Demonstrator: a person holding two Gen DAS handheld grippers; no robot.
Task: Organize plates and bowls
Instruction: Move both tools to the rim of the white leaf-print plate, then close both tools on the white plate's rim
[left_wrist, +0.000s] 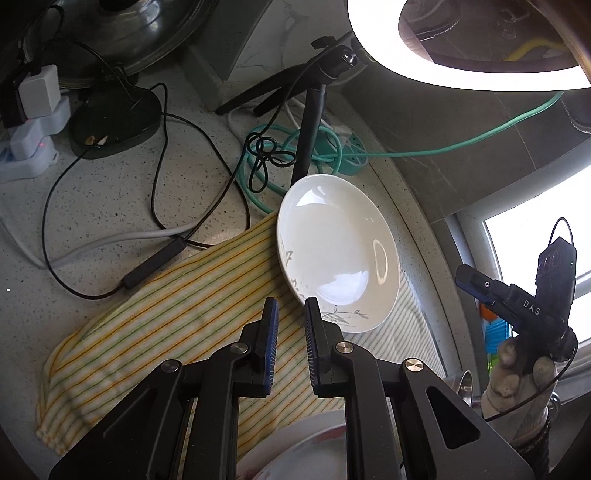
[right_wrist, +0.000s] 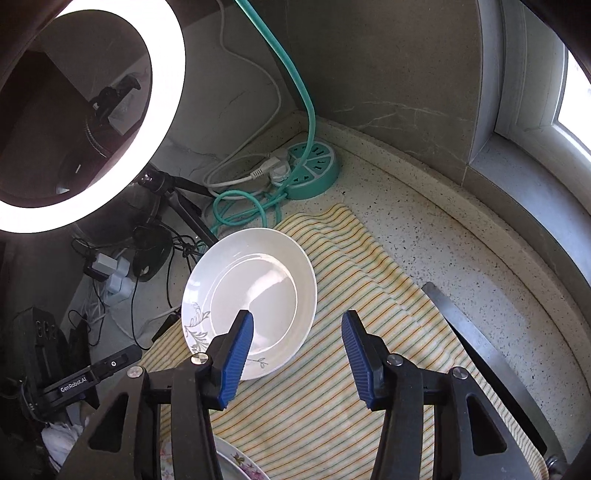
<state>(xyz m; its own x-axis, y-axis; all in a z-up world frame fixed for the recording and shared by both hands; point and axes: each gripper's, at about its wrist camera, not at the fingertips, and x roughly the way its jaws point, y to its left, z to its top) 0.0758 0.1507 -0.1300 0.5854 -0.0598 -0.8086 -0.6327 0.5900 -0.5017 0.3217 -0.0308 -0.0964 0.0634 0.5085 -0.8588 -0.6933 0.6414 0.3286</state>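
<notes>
Speckled desk (right_wrist: 461, 258), striped cloth (right_wrist: 332, 369) on it. White plate (right_wrist: 255, 291) sat on cloth at 10 o'clock. Right tongs (right_wrist: 297, 354) wide, empty; left tongs (left_wrist: 291, 339) narrow, empty. I judged next: grip plate rim.

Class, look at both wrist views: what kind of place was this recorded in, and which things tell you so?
Most likely a home kitchen counter set up for filming: a speckled stone worktop, a white plate lying on a striped dish towel, and a lit ring light on a tripod.
</notes>
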